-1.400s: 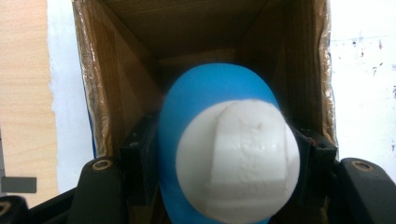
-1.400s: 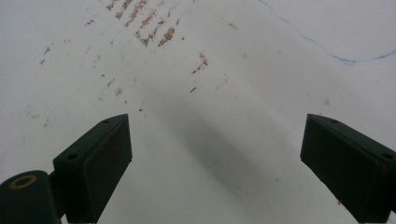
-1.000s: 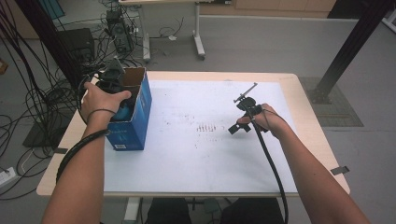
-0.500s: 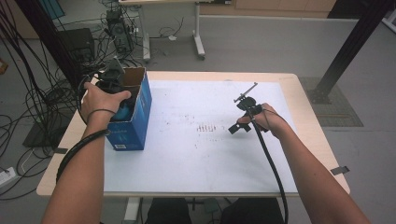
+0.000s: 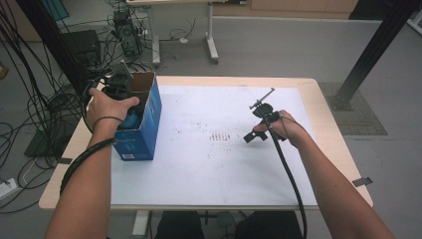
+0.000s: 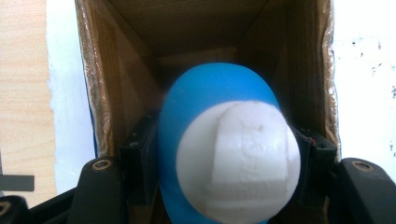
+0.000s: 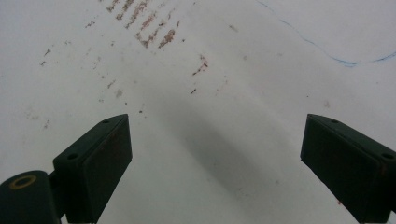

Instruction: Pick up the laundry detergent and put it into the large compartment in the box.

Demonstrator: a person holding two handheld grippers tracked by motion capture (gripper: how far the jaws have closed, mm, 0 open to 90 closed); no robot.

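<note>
Right now your left gripper is clamped on the blue egg-shaped object with a white end, both pads pressing its sides. Its long axis runs along the jaws: white end toward the camera, blue end pointing down into the open blue cardboard box just beyond. Your left hand arches over the box top, wrist bent downward. Farther off, your right gripper hovers wide open and empty above the white table sheet.
</note>
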